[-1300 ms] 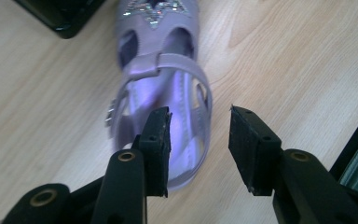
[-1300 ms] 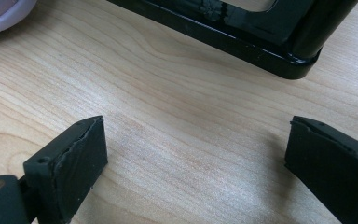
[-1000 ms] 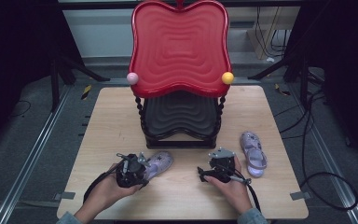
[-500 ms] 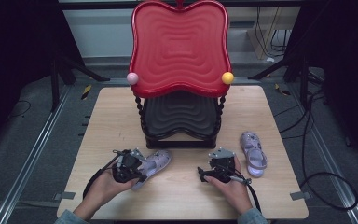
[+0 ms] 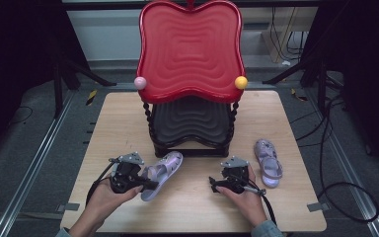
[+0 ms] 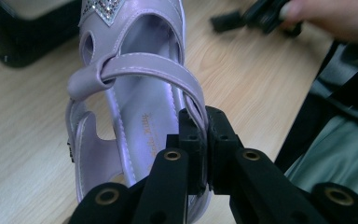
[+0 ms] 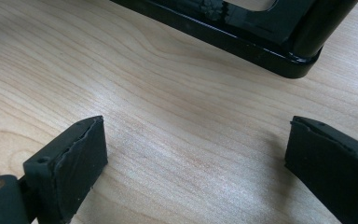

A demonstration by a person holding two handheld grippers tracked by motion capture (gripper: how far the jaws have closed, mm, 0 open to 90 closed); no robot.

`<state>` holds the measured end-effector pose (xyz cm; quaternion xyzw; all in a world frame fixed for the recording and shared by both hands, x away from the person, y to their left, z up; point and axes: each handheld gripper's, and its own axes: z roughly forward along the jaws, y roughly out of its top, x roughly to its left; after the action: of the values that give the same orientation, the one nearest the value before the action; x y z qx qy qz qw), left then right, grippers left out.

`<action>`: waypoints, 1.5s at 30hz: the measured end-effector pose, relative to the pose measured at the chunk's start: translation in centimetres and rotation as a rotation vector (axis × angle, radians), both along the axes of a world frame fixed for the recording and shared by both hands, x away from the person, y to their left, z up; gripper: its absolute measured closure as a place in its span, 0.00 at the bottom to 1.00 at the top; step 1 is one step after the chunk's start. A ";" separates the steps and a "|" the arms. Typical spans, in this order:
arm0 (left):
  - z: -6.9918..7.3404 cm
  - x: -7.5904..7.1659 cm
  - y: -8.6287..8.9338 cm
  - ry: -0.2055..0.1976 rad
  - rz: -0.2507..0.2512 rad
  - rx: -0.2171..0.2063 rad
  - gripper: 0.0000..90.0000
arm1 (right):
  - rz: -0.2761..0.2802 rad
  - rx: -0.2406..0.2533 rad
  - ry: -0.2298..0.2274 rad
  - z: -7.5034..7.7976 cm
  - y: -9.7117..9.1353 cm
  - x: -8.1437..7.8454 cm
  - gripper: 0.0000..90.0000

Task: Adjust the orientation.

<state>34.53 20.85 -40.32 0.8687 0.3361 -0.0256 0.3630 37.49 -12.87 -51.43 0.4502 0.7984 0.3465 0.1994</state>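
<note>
A lilac sandal lies in front of the shelf stand, toe toward the stand. My left gripper is shut on its heel strap. In the left gripper view the two pads pinch the thin strap at the gripper, and the sandal hangs tilted with its heel end off the wooden table. A second lilac sandal lies flat at the right. My right gripper rests on the table between the two, jaws open and nothing between them.
A two-level stand sits mid-table, with a red wavy top tray and a black lower shelf. Its black base rail is just beyond the right gripper. A pink ball and a yellow ball sit at the tray's corners.
The left hand has risen a little and drawn the sandal's heel end up with it. The right hand and the second sandal have not moved.
</note>
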 end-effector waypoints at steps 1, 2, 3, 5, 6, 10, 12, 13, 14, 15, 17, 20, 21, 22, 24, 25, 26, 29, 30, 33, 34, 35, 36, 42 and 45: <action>0.5 -0.2 -0.2 -0.007 0.001 -0.023 0.96 | -0.001 0.001 0.000 0.0 0.0 0.0 0.06; 0.8 -0.2 -0.3 -0.012 0.001 -0.035 0.96 | -0.001 0.000 0.000 0.0 0.0 0.0 0.06; 1.2 -0.4 -0.6 -0.020 0.003 -0.056 0.96 | 0.000 -0.001 -0.001 0.0 0.0 0.0 0.06; 1.9 -0.5 -1.0 -0.035 0.007 -0.085 0.96 | -0.001 0.000 -0.002 0.0 0.0 0.0 0.06; 2.1 -0.6 -1.1 -0.041 0.006 -0.094 0.96 | -0.001 0.000 -0.002 0.0 0.0 0.0 0.06; 3.5 -0.4 -2.1 -0.086 0.023 -0.135 0.96 | -0.001 -0.002 -0.002 0.0 0.0 0.0 0.06; 4.0 0.0 -2.5 -0.104 0.044 -0.153 0.96 | -0.001 -0.002 -0.003 0.0 0.0 0.0 0.06; 4.1 0.2 -2.7 -0.114 0.051 -0.155 0.96 | -0.001 0.001 -0.003 0.0 0.0 0.0 0.06; 4.3 0.4 -3.0 -0.129 0.062 -0.158 0.96 | 0.000 0.001 -0.001 0.0 0.0 0.0 0.06; 4.5 0.6 -3.2 -0.142 0.068 -0.162 0.96 | -0.001 0.001 -0.001 0.0 0.0 0.0 0.06; 4.6 0.8 -3.5 -0.154 0.082 -0.174 0.96 | -0.001 0.002 0.000 0.0 0.0 0.0 0.06; 4.6 1.6 -4.5 -0.196 0.120 -0.206 0.96 | 0.000 0.000 -0.002 0.0 0.0 0.0 0.06; 4.5 1.8 -4.8 -0.205 0.134 -0.217 0.96 | 0.000 0.000 -0.002 0.0 0.0 0.0 0.06; 4.4 2.0 -5.0 -0.214 0.145 -0.226 0.96 | -0.001 0.001 -0.001 0.0 0.0 0.0 0.06; 4.2 2.2 -5.6 -0.236 0.162 -0.235 0.96 | -0.001 0.001 -0.001 0.0 0.0 0.0 0.06; 4.1 2.3 -5.8 -0.242 0.167 -0.240 0.96 | 0.000 0.000 -0.002 0.0 0.0 0.0 0.06; 4.0 2.4 -6.0 -0.246 0.172 -0.246 0.96 | 0.000 0.000 -0.004 0.0 0.0 0.0 0.06; 3.9 2.8 -6.5 -0.263 0.185 -0.265 0.96 | 0.001 0.000 -0.004 0.0 0.0 0.0 0.06; 3.9 2.9 -6.5 -0.265 0.189 -0.269 0.96 | 0.001 0.000 -0.004 0.0 0.0 0.0 0.06; 3.8 3.3 -6.7 -0.270 0.206 -0.290 0.96 | 0.001 0.000 -0.004 0.0 0.0 0.0 0.06; 3.7 3.4 -6.7 -0.270 0.209 -0.300 0.96 | 0.001 0.000 -0.004 0.0 0.0 0.0 0.06; 3.7 3.5 -6.8 -0.275 0.210 -0.310 0.96 | 0.001 0.001 -0.004 0.0 0.0 0.0 0.06; 3.6 3.5 -6.8 -0.280 0.212 -0.315 0.96 | 0.001 0.000 -0.004 0.0 0.0 0.0 0.06; 3.2 3.9 -7.0 -0.297 0.254 -0.348 0.96 | 0.001 0.000 -0.004 0.0 0.0 0.0 0.06; 3.1 4.2 -7.1 -0.310 0.275 -0.354 0.96 | 0.002 0.000 -0.006 0.0 0.0 0.0 0.06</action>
<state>38.77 13.79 -37.20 0.7314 0.3815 0.0989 0.5565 37.48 -12.88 -51.44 0.4485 0.7983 0.3478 0.2014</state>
